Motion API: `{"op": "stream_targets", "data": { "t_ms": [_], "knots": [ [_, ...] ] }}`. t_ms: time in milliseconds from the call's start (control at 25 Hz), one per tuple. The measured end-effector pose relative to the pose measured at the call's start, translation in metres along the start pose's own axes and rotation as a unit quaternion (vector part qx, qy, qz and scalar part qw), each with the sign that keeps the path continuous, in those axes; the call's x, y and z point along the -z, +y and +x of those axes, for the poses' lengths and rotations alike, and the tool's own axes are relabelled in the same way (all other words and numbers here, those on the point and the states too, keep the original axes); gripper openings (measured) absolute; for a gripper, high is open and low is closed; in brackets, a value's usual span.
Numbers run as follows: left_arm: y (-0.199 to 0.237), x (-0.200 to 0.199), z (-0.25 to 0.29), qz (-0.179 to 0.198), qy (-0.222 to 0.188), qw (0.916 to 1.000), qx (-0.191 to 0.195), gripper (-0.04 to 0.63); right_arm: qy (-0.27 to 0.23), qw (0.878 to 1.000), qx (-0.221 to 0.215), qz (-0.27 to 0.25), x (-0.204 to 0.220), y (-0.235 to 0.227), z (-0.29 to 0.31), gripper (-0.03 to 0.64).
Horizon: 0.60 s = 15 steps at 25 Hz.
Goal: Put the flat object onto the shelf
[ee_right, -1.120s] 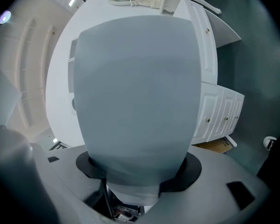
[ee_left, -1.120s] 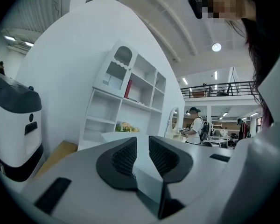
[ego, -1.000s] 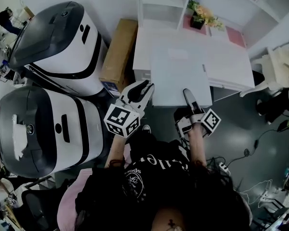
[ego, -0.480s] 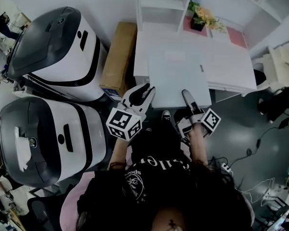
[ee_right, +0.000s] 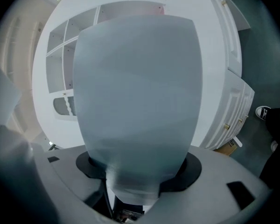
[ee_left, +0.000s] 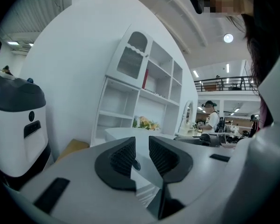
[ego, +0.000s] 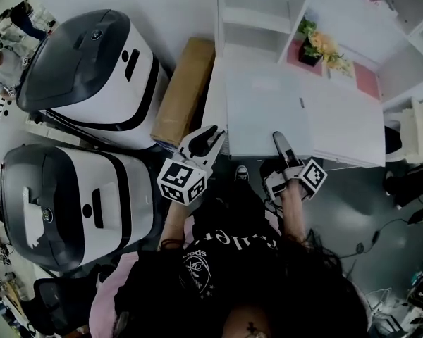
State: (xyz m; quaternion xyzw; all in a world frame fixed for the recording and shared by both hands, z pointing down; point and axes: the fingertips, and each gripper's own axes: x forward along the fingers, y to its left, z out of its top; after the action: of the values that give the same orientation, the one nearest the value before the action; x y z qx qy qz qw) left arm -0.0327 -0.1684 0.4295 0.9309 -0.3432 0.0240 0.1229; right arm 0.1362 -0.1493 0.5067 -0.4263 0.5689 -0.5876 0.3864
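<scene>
The flat object is a pale grey-white board (ego: 268, 115), held level in front of me over the white desk (ego: 352, 122). My right gripper (ego: 280, 141) is shut on its near edge; in the right gripper view the board (ee_right: 135, 92) fills the picture above that gripper (ee_right: 135, 174). My left gripper (ego: 215, 138) sits at the board's near left corner. Its jaws (ee_left: 142, 155) stand almost together with a thin pale sheet edge between them. The white shelf unit (ego: 257, 20) rises beyond the board's far edge, its compartments (ee_left: 144, 92) empty.
Two large white and dark grey machines (ego: 92, 69) (ego: 70, 203) stand to the left. A brown cardboard box (ego: 183, 90) leans beside the desk. A flower pot (ego: 321, 44) sits on the desk by the shelves. A person (ee_left: 210, 118) stands far off at the right.
The shelf unit and desk have slid down and nearer in the head view as I move toward them. Both grippers carry the board forward with the same hold.
</scene>
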Motion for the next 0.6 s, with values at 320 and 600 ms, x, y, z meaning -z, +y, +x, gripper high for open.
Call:
{"op": "stream_targets", "data": {
  "t_ms": [320, 600],
  "knots": [
    [0.043, -0.002, 0.052, 0.002, 0.004, 0.999, -0.045, 0.092, 0.041, 0.999, 0.007, 0.005, -0.042, -0.006, 0.072, 0.305],
    [0.067, 0.003, 0.082, 0.004, 0.041, 0.9973, -0.061, 0.148, 0.051, 0.998, 0.019, 0.017, -0.067, -0.016, 0.12, 0.307]
  ]
}}
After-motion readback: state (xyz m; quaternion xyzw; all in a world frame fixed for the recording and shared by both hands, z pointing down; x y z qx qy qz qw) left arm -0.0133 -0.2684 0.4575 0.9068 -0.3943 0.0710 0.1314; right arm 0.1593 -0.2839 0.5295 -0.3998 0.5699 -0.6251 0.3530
